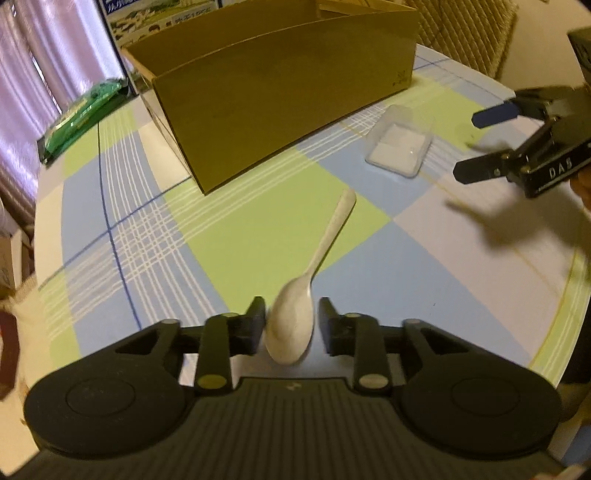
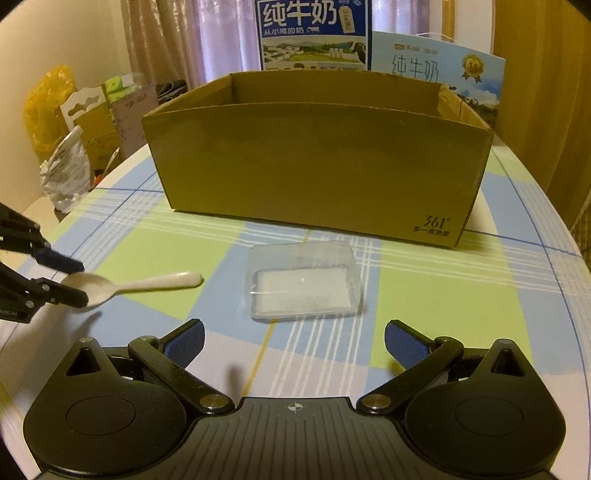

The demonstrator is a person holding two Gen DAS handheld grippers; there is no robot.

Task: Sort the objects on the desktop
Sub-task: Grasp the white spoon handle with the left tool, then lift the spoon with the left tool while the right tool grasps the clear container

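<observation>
A round table covered by a blue, green and white checked cloth is seen in both views. A large open cardboard box is stood toward the table's far edge, and milk cartons are seen behind it. A clear plastic container is placed just in front of the box, near the table's middle. The right gripper is held over the near edge, facing the container, with its jaws wide apart and nothing between them. The left gripper is held toward the left edge. A white spoon is gripped by its bowl between the left jaws, with the handle pointed toward the container.
</observation>
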